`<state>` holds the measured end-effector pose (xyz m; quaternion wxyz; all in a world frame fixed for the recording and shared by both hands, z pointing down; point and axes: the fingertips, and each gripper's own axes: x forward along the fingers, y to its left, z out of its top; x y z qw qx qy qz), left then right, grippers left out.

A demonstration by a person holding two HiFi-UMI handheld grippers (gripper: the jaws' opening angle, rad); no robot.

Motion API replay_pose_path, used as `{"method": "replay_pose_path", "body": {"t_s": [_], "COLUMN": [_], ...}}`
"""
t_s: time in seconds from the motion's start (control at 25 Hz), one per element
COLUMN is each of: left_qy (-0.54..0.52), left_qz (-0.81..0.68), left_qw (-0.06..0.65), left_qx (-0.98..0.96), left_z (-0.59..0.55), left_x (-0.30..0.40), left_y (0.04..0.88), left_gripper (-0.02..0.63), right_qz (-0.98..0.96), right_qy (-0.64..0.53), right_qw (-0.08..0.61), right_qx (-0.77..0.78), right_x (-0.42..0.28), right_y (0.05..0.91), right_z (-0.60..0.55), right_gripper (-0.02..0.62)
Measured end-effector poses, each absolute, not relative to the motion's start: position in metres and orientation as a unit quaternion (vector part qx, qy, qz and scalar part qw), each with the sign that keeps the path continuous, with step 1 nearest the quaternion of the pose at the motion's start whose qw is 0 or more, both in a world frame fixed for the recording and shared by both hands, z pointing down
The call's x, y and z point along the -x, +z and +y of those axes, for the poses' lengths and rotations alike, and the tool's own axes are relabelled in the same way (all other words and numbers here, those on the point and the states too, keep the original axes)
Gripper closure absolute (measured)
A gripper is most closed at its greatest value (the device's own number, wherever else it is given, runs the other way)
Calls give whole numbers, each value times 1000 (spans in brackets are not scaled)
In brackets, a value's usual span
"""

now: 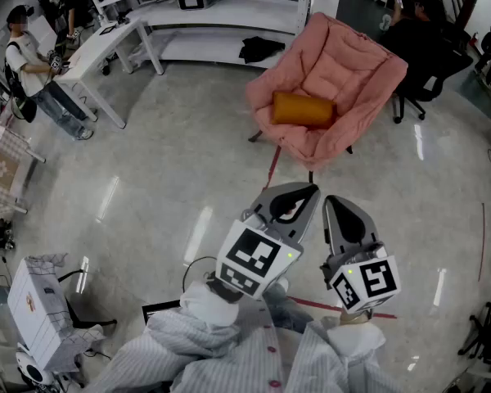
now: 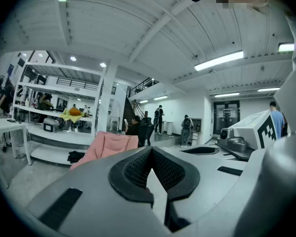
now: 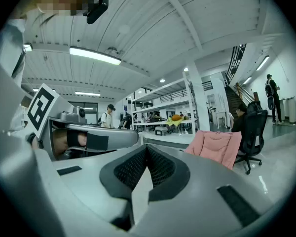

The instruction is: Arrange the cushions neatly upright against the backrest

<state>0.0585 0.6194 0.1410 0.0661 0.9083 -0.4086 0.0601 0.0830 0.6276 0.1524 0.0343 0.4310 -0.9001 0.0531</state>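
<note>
Room: a big open hall is showing, with a pale glossy floor (image 1: 147, 178) reflecting the ceiling lights, white shelving (image 1: 221, 11) running along the far side and a white desk (image 1: 98, 47) at the left with a person (image 1: 33, 68) standing beside it.
Chair: a pink padded chair (image 1: 344, 72) is standing ahead on the floor, well apart from both grippers; a black office chair (image 1: 430, 76) is sitting just beside it on the right.
Cushion: an orange cushion (image 1: 303, 109) is lying on its long side across the seat, at the foot of the backrest (only one is showing).
Left gripper: the left gripper (image 1: 305, 192) is pointing forward towards the chair, nearly level; its jaws are pressing together with nothing between them.
Right gripper: the right gripper (image 1: 332, 203) is hanging just beside the left one, roughly parallel and also nearly level; its jaws are pressing together too, empty.
Arms: both forearms in pale striped sleeves (image 1: 229, 350) are reaching forward side by side from the bottom edge, marker cubes facing up at the head camera.
</note>
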Motion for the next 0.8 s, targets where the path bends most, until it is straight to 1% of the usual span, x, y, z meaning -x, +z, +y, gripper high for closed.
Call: {"method": "replay_pose_path", "body": {"t_s": [0.24,0.8], "left_qy": [55,62], "left_qz": [-413,-416], "left_qw": [58,67], "left_qx": [-907,-905], "left_z": [621,631], "left_x": [-64,-87], "left_y": [139,152], "left_gripper": [597,597], "right_qz": [-902,-903], "right_qy": [48,62], "right_qw": [28,32], "right_qx": [-428,-425], "right_x": [-88,-110], "right_y": [151,166], "right_z": [629,642], "right_gripper": [583,583]}}
